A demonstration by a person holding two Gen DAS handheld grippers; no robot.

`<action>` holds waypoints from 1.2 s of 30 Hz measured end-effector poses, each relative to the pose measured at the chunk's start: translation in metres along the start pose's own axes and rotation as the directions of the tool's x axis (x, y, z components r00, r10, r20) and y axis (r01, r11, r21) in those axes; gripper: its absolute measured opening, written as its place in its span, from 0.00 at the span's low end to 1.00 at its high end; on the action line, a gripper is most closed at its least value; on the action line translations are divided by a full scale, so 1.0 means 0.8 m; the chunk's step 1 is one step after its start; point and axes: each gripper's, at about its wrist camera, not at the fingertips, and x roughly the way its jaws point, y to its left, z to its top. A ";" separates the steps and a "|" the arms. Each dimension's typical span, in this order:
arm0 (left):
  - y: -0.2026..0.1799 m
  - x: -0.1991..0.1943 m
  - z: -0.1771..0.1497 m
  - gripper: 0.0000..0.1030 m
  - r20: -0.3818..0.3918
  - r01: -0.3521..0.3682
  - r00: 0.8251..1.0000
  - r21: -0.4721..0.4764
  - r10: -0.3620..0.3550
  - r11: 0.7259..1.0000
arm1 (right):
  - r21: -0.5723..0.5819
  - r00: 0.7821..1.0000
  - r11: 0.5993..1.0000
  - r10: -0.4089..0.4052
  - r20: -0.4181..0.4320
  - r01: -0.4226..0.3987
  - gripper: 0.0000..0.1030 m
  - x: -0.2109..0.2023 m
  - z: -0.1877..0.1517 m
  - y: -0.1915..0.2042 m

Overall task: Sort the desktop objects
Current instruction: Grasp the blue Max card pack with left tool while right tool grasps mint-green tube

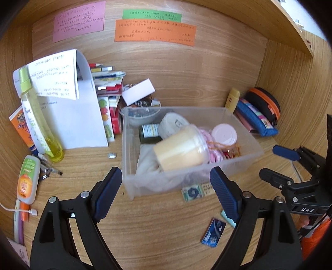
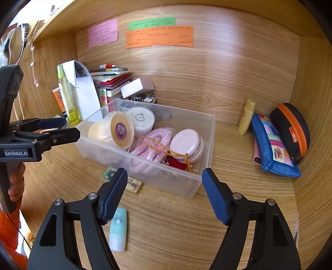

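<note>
On the wooden back wall (image 2: 207, 68) hang three handwritten paper notes, a pink note (image 1: 78, 20) at the left, a green note (image 1: 151, 15) to its right and a wider orange note (image 1: 154, 32) just below the green one, overlapping its lower edge.

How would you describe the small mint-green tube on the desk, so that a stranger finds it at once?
Start at the clear plastic storage box in the middle of the wooden desk. In front of its near wall, the small mint-green tube lies flat, alone on bare wood. Its neighbours there are flat cards; it alone is rounded, with a white cap.
</note>
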 end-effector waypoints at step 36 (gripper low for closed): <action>-0.044 0.024 -0.096 0.92 -0.208 0.103 0.974 0.075 -0.086 0.992 | -0.198 0.974 0.971 0.090 -0.209 -0.133 0.75 0.033 -0.075 0.049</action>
